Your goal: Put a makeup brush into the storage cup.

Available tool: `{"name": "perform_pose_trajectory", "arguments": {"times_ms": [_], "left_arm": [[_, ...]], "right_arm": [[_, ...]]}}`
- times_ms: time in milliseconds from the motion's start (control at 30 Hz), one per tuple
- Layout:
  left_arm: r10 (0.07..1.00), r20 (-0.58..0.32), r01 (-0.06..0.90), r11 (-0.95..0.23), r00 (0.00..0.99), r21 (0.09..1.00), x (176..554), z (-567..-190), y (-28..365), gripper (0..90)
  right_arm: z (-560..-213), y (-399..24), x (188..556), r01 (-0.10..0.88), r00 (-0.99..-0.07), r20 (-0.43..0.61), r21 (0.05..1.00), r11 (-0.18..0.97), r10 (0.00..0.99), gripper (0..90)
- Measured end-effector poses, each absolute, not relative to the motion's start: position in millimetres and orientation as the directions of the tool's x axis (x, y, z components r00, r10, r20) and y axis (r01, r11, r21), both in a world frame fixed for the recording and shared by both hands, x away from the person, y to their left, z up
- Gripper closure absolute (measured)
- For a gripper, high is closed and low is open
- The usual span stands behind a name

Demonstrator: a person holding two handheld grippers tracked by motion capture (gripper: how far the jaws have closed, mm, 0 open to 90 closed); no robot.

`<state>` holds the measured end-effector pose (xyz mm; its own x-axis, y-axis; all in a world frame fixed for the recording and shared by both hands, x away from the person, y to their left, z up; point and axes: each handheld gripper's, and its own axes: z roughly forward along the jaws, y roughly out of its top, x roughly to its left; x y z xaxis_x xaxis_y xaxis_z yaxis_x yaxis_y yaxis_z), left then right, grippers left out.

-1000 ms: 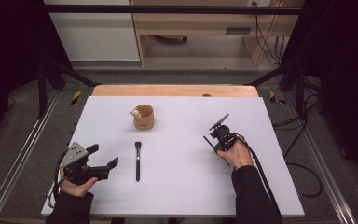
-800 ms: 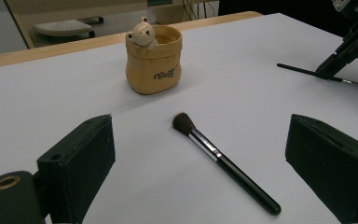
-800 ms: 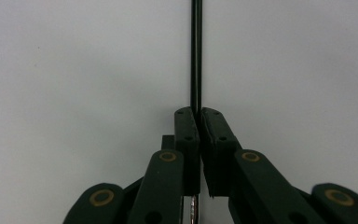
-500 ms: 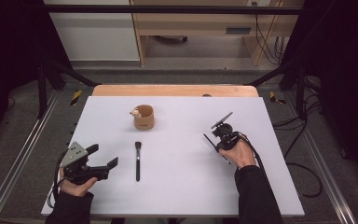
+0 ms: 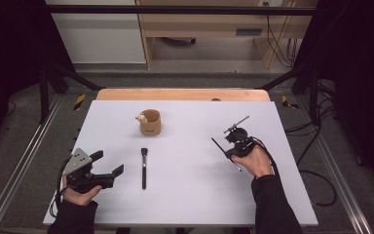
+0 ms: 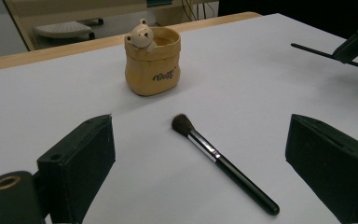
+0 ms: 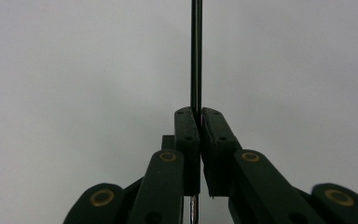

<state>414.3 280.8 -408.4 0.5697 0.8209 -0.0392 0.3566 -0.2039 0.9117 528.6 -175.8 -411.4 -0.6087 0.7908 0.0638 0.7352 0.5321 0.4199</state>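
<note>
**A:** Start nearest us. What is the left claw (image 5: 109,162) doing?

**B:** It is spread wide with nothing between the jaws, held low over the white desk (image 5: 199,195) at the near left. In the left gripper view the jaws frame the makeup brush (image 6: 223,161) without touching it.

**A:** How does that brush lie?

**B:** Flat on the desk, just to the right of the left claw. Its long axis runs near to far, with the black handle toward the person and the dark bristle tuft toward the far side. A silver collar joins the two. The left hand is much the nearer one to it.

**A:** And the right claw (image 7: 199,114)?

**B:** It is pressed together on a slim black stick (image 7: 196,56), pinched partway along so that a length shows on both sides of the pads. From above, the stick slants, with its free end pointing far and left. I can't tell what sort of tip it has.

**A:** Then where would it go?

**B:** My guess is the tan cup (image 5: 150,123), which stands upright past the brush with a small bear figure on its rim and its mouth open. It sits far and left of the right claw, well apart, roughly the way the stick points. I think the stick has to be tipped upright over that mouth.
</note>
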Motion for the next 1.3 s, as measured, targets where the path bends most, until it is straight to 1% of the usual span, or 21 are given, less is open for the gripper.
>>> {"name": "perform_pose_trajectory", "arguments": {"times_ms": [300,567,900,1300], "left_arm": [[0.817,-0.028,0.355,-0.219,0.576,0.909,414,-408,279,7.4],[0.813,-0.021,0.352,-0.229,0.581,0.908,414,-408,277,7.4],[0.804,-0.002,0.345,-0.254,0.595,0.904,413,-407,273,7.4],[0.784,0.025,0.332,-0.291,0.621,0.897,413,-406,264,7.4]], "right_arm": [[-394,-168,513,0.675,-0.676,0.093,0.476,0.563,0.731,86.0],[-383,-158,503,0.618,-0.733,0.096,0.507,0.601,0.673,85.9],[-373,-141,493,0.558,-0.795,0.11,0.519,0.647,0.597,86.0],[-369,-127,485,0.506,-0.839,0.123,0.532,0.678,0.53,86.0]]}}
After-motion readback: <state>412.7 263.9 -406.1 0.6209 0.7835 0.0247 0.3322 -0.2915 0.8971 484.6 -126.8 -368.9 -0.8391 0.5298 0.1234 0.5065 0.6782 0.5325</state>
